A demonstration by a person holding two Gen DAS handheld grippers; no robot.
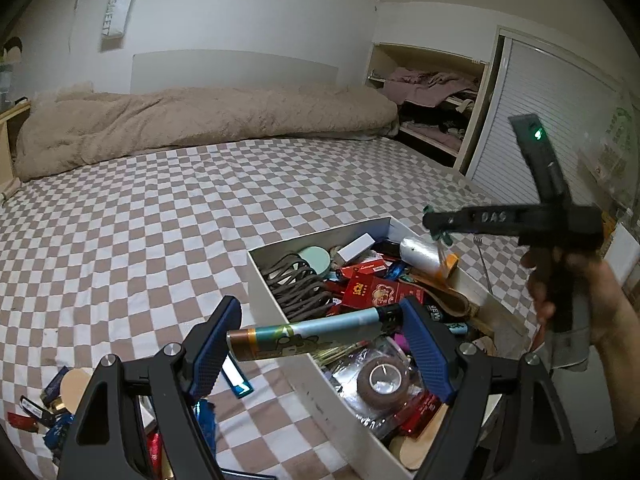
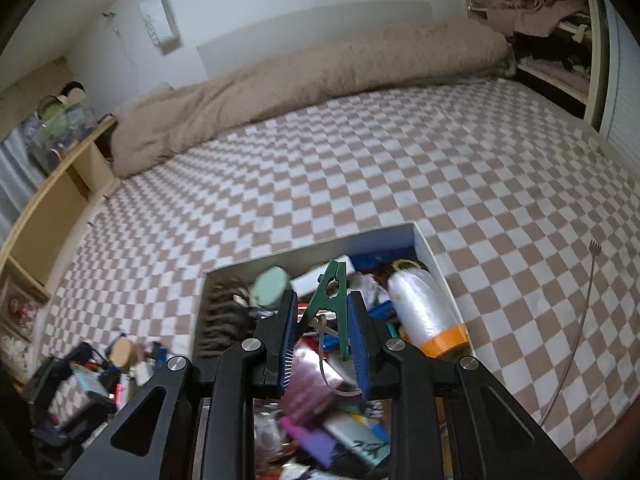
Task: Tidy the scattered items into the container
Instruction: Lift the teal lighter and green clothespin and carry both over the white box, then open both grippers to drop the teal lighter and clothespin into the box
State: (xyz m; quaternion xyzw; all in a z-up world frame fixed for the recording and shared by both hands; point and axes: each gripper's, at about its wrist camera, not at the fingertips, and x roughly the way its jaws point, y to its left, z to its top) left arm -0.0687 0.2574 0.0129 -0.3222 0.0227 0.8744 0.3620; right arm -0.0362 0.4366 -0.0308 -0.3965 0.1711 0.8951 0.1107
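1. The left tool (image 1: 316,334) holds a long tube (image 1: 308,332) crosswise between its blue pads (image 1: 426,344); the tube has a copper end, a pale blue printed body and a black cap, and it hangs over the near left wall of the box (image 1: 276,280).
2. The right tool (image 2: 324,336) is closed on a green clothespin (image 2: 330,300), which stands upright between the pads with its tip pointing away from the camera, above the open box (image 2: 430,256).
3. In the left view the right tool (image 1: 436,220) appears from the side above the far end of the box, gripped by a hand (image 1: 568,300); its image is blurred.
4. The white box sits on the checkered bed (image 1: 140,220) and is crowded: a coiled grey cord (image 1: 298,284), a round mint-green lid (image 1: 316,258), red packets (image 1: 372,290), a roll of clear plastic bags (image 2: 424,312) with an orange end, and a roll of brown tape (image 1: 384,378).
5. More small things (image 1: 52,404) lie loose on the bed to the left of the box.
6. A thin metal fork (image 2: 580,320) lies on the bed to the right of the box.
7. A beige blanket (image 1: 200,120) is bunched along the far edge of the bed.
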